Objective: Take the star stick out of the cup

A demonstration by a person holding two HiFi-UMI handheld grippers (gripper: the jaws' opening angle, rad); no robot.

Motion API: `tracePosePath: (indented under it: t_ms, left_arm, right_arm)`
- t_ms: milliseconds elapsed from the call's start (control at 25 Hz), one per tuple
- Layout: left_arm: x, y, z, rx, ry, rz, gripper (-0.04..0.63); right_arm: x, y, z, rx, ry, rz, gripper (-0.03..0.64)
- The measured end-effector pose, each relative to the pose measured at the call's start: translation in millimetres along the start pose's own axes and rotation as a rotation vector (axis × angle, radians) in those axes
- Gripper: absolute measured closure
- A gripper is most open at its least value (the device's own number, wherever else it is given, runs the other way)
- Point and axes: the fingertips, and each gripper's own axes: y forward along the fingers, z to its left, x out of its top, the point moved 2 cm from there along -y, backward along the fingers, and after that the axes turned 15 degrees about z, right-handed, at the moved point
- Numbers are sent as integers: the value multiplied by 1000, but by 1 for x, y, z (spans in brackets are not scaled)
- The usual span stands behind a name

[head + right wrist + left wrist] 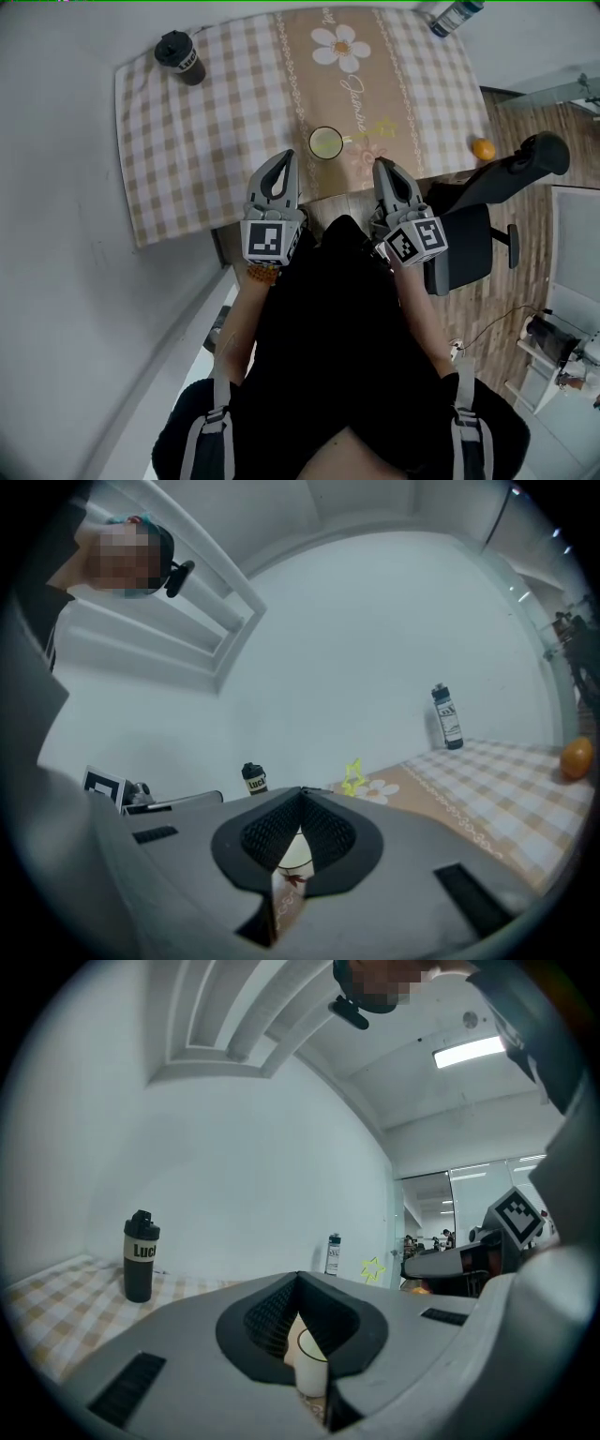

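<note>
A pale cup [325, 142] stands near the front edge of the checked tablecloth [187, 122]. The yellow star stick [383, 126] leans out of it to the right. My left gripper [286, 157] hovers just short of the cup on its near left, jaws shut and empty. My right gripper [380, 166] is near the cup's right, also shut with nothing in it. In the left gripper view, the cup [310, 1359] shows through the gap below the closed tips [299, 1277], and the star [373, 1267] rises beyond. The right gripper view shows the cup [294, 852] and star [353, 777] past its closed tips [302, 791].
A black bottle [180, 56] stands at the table's far left and a blue-labelled bottle [456, 16] at the far right. An orange [483, 148] lies near the right edge. A black office chair [478, 216] is beside the table on the right.
</note>
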Motion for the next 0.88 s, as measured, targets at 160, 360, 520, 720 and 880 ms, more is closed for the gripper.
tracePosePath:
  t_ms: [160, 360, 520, 720, 880]
  left_arm:
    - [3, 4, -4, -17, 5, -1, 594]
    - [7, 4, -6, -13, 27, 2, 594]
    - [5, 5, 0, 12, 36, -5, 594]
    - [5, 16, 5, 18, 49, -7, 594]
    - [5, 21, 3, 10, 64, -2, 594]
  right_arm:
    - [3, -5, -16, -22, 3, -2, 611]
    - [4, -4, -33, -26, -1, 11, 611]
    - [3, 2, -45, -27, 1, 11, 611]
    - [3, 11, -47, 23, -34, 15, 611]
    - [-3, 18, -48, 47, -39, 24, 611]
